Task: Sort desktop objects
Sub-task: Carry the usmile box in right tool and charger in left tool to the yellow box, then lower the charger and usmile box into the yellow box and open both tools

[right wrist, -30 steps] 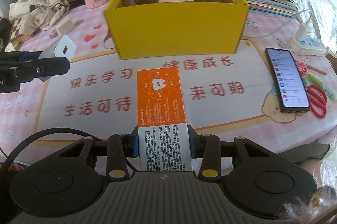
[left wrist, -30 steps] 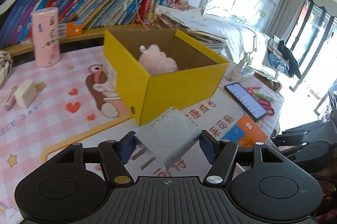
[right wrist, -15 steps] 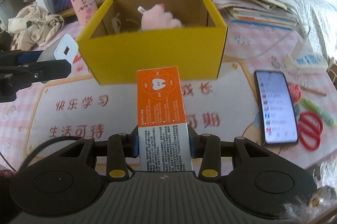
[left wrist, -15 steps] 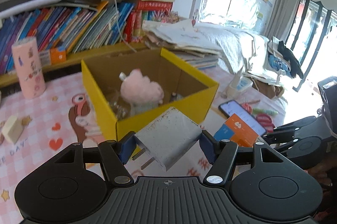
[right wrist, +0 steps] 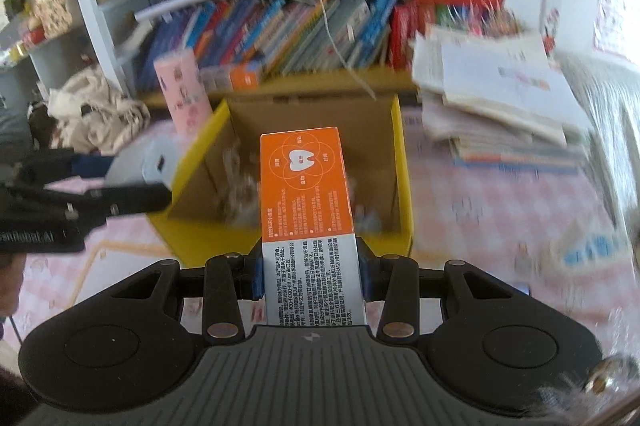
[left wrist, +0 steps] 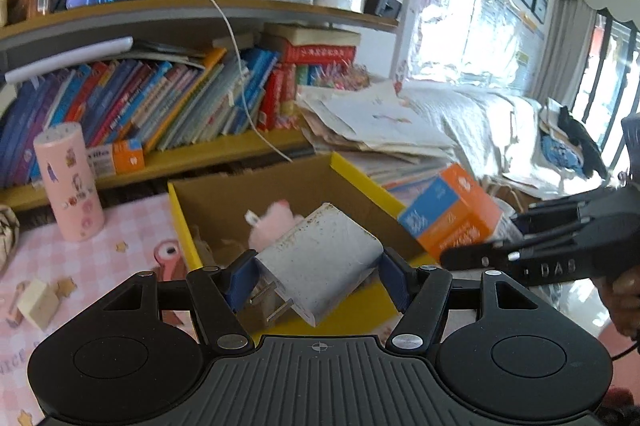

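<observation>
Left gripper (left wrist: 316, 276) clenched on white charger (left wrist: 320, 262), right gripper (right wrist: 311, 274) on orange carton (right wrist: 306, 202), both over open yellow box (right wrist: 402, 170) holding pink plush (left wrist: 276, 222). Behind: bookshelf (left wrist: 200, 154), paper stack (left wrist: 372, 122), dangling cable (left wrist: 240, 74). Left: pink canister (left wrist: 68, 182). Bare worktop (right wrist: 500, 194) right.

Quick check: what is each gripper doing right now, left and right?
Left gripper: closed on the white speckled wall charger plug.
Right gripper: closed on the orange and white cardboard toothpaste carton.
</observation>
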Tool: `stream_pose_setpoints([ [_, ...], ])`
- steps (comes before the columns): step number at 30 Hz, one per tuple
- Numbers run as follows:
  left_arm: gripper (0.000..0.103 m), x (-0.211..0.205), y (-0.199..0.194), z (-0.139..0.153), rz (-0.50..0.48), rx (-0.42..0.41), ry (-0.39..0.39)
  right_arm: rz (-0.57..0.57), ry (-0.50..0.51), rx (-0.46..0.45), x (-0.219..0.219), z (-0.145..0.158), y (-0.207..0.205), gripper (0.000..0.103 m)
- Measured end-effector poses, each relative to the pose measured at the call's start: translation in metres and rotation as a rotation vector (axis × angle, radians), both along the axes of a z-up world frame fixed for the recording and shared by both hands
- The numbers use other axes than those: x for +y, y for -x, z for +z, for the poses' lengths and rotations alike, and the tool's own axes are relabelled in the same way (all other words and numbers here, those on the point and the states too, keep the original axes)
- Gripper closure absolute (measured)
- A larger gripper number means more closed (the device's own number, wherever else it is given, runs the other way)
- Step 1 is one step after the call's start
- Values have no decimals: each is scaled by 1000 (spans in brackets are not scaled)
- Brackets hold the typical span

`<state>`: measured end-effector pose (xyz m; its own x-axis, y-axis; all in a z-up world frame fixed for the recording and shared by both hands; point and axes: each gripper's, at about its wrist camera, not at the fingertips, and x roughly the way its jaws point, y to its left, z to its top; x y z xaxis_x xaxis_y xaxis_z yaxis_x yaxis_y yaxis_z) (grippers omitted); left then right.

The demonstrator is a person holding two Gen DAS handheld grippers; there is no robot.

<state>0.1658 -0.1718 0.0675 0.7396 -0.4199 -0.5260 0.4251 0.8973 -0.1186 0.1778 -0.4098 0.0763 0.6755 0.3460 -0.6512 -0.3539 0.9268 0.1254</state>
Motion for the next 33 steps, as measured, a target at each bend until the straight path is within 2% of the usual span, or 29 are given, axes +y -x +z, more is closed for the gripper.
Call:
stream_pose_setpoints([
  [5,38,-4,-23,6,35,-44,-16,50,8,-62,8,12,-43,65],
  [9,38,-11,-44,0,54,-29,-46,94,9,-69,19,10,-77,65],
  [17,38,-25,-73,-33,42,60,-135,186,66,36,41,-33,-130,65],
  [25,38,-34,-87,-62,25,140,-190,225,136,140,53,-71,-156,65],
  [33,38,-38,-89,-74,9,171,-215,246,132,159,57,-78,-164,66],
])
